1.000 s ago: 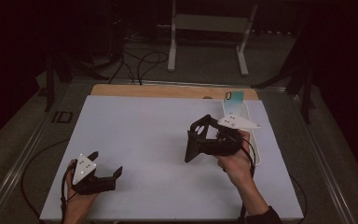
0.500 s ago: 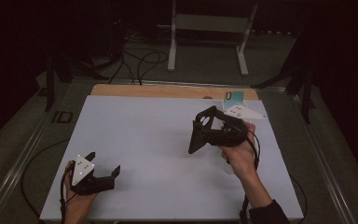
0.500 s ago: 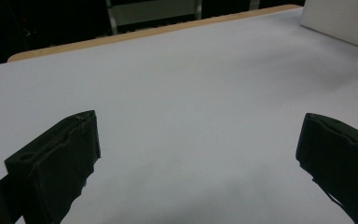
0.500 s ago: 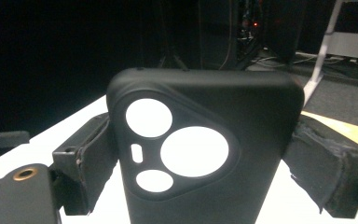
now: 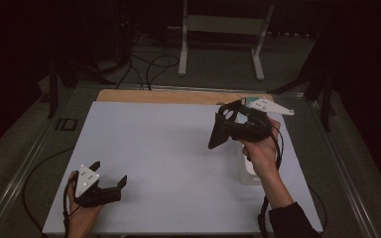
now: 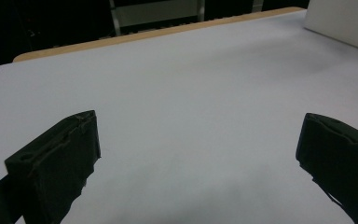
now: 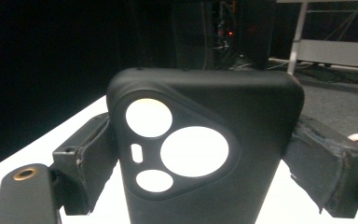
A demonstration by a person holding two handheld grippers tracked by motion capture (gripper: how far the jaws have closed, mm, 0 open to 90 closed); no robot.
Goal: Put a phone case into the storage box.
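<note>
A black phone case (image 7: 200,140) with round camera cut-outs stands upright between the jaws of my right gripper (image 7: 205,158), which is shut on its sides. In the high view this right gripper (image 5: 224,130) is held above the right part of the white table top (image 5: 168,148), with the phone case (image 5: 217,133) hanging off its front, tilted down to the left. My left gripper (image 5: 110,173) rests low near the front left corner, open. In the left gripper view, the left gripper (image 6: 198,154) has only bare white surface between its wide-apart jaws.
A pale box (image 5: 248,171) lies on the table under the right hand; a white box (image 6: 342,21) also sits at the far right of the left gripper view. A wooden strip (image 5: 178,96) runs along the table's far edge. Cables and a metal stand (image 5: 223,29) lie beyond it.
My right gripper has lifted with the phone case and moved away from the person and slightly right. The left gripper has barely moved.
</note>
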